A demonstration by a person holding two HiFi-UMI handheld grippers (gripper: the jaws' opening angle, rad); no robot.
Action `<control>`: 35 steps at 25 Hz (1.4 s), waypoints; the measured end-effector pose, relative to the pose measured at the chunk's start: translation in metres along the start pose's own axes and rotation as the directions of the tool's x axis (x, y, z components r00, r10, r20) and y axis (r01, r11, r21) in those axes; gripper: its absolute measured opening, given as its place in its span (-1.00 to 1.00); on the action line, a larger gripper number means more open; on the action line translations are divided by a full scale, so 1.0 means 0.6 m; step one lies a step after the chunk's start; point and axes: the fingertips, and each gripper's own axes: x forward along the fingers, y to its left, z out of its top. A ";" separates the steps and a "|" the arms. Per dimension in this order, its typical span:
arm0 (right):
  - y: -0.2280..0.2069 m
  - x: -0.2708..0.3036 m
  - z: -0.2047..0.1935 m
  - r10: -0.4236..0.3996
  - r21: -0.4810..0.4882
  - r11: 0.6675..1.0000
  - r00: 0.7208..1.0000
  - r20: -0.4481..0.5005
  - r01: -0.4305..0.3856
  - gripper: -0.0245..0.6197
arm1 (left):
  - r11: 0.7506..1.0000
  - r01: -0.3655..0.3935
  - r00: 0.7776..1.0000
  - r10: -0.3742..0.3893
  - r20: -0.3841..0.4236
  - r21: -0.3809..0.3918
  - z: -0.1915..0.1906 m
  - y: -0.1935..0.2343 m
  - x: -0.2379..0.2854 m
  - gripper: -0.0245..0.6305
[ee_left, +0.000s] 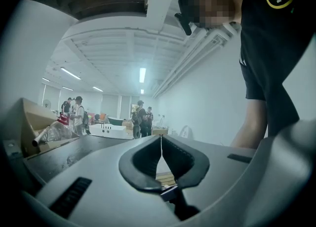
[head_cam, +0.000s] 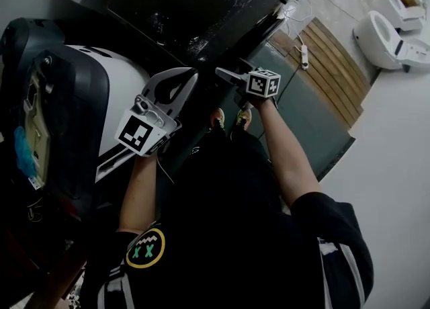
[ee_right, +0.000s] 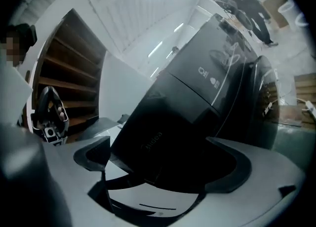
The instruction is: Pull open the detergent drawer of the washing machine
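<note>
The black washing machine stands in front of me, and in the right gripper view it fills the middle. Its dark detergent drawer front, with faint lettering, juts toward the camera with a white part beneath it. My right gripper is open wide, one jaw on each side of the drawer front; contact cannot be made out. In the head view the right gripper sits at the machine's front edge. My left gripper hangs beside it, shut on nothing, and points up into the room.
A large white and dark rounded appliance stands at my left. Wooden slats and a power strip lie on the floor at the right, with white toilets beyond. Several people stand far off. Wooden shelves rise at the left.
</note>
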 end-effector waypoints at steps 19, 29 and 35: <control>0.004 0.033 -0.009 0.205 0.208 0.954 0.977 0.067 -0.214 0.64 | 0.999 -0.044 0.998 0.044 -0.045 0.009 -0.017 0.004 -0.014 -0.85; 0.008 0.041 0.001 0.316 0.314 0.873 0.923 0.220 -0.373 0.47 | 0.999 -0.034 0.995 0.035 -0.090 0.010 -0.032 -0.004 -0.009 -0.85; -0.004 0.029 0.002 0.382 0.341 0.819 0.882 0.276 -0.462 0.28 | 0.999 -0.036 0.991 0.037 -0.125 0.008 -0.036 -0.007 -0.011 -0.85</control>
